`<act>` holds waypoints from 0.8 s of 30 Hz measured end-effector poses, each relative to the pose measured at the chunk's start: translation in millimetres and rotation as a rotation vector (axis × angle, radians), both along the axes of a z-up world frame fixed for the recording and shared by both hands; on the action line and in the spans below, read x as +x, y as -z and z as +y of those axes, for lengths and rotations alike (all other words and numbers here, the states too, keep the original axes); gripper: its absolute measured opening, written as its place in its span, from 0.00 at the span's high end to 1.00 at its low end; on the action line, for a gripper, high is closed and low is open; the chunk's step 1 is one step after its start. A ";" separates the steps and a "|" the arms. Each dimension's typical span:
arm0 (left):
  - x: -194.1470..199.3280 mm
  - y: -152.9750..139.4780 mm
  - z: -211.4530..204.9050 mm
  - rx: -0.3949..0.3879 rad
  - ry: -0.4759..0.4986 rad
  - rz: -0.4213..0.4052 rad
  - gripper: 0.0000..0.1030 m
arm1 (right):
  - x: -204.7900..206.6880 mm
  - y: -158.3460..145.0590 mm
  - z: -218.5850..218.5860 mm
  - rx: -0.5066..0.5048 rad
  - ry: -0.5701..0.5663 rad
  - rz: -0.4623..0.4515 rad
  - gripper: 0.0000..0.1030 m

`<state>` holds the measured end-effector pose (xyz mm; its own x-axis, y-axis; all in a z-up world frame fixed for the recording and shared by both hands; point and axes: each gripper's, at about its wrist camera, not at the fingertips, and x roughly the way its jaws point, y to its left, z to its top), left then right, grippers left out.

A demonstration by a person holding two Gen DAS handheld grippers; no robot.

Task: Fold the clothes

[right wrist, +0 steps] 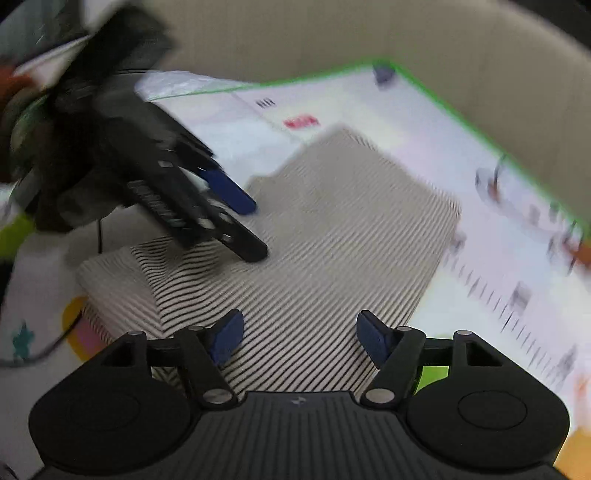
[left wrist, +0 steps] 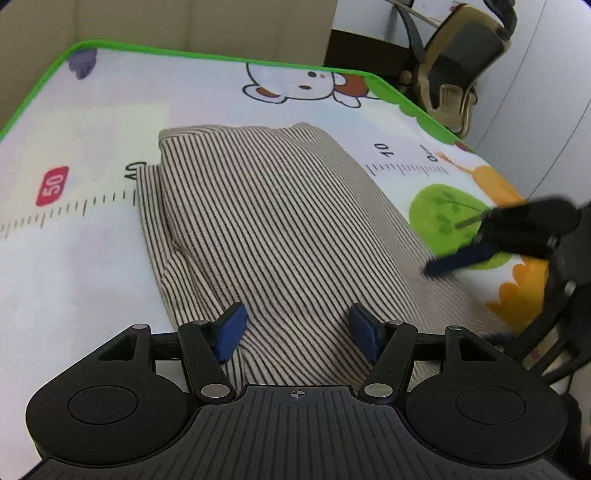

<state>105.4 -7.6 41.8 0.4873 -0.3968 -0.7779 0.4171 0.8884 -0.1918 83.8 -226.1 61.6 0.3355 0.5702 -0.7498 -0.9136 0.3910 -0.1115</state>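
A folded beige garment with thin dark stripes (left wrist: 266,221) lies on a printed play mat (left wrist: 74,258). My left gripper (left wrist: 297,330) hangs over the garment's near end, open, its blue pads clear of the cloth. My right gripper (right wrist: 299,339) is open too, above the same garment (right wrist: 332,229) from the other side, with nothing pinched. In the left wrist view the right gripper's fingers (left wrist: 461,256) reach to the garment's right edge. The right wrist view is blurred and shows the left gripper's fingers (right wrist: 229,192) over the cloth's far left part.
The mat has a green border (left wrist: 221,59), ruler marks and cartoon figures. Beige panels (left wrist: 166,26) stand behind it. A chair (left wrist: 461,62) sits beyond the mat's far right corner. A dark cable (right wrist: 48,350) runs across the mat at the left.
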 end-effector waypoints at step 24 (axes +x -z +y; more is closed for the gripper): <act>-45.3 -65.7 43.4 0.024 0.068 -0.216 0.09 | 22.5 18.7 21.8 0.068 0.060 0.448 0.39</act>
